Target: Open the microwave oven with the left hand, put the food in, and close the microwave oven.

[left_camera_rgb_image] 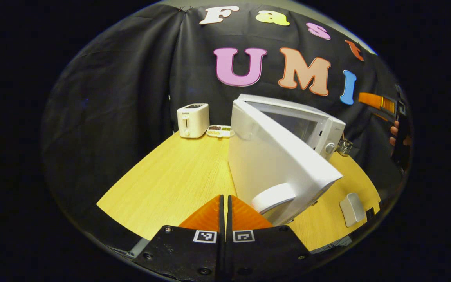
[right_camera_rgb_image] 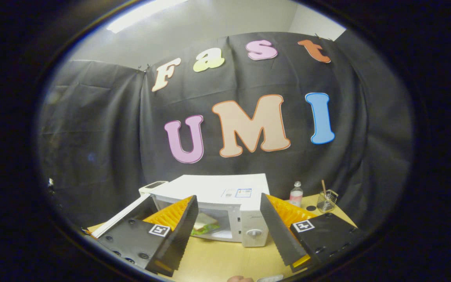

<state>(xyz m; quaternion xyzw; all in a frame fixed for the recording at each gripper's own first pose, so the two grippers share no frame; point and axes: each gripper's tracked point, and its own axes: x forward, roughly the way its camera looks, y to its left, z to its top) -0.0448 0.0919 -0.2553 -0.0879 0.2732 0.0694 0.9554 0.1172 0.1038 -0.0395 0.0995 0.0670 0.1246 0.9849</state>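
Right gripper view: unreadable sticker (right_camera_rgb_image: 242, 192) atop microwave (right_camera_rgb_image: 217, 190), sandwich (right_camera_rgb_image: 204, 226) inside.

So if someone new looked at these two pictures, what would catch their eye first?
The white microwave in the middle of the yellow table, its door swung open and a sandwich already inside. Then the left tongs, closed just beside the door's handle, and the right tongs spread wide before the oven.

The wooden worktop (left_camera_rgb_image: 170, 184) holds a white microwave (left_camera_rgb_image: 319, 125), a toaster (left_camera_rgb_image: 193, 120), a bottle (right_camera_rgb_image: 296, 194) and a wire cup (right_camera_rgb_image: 326, 200).
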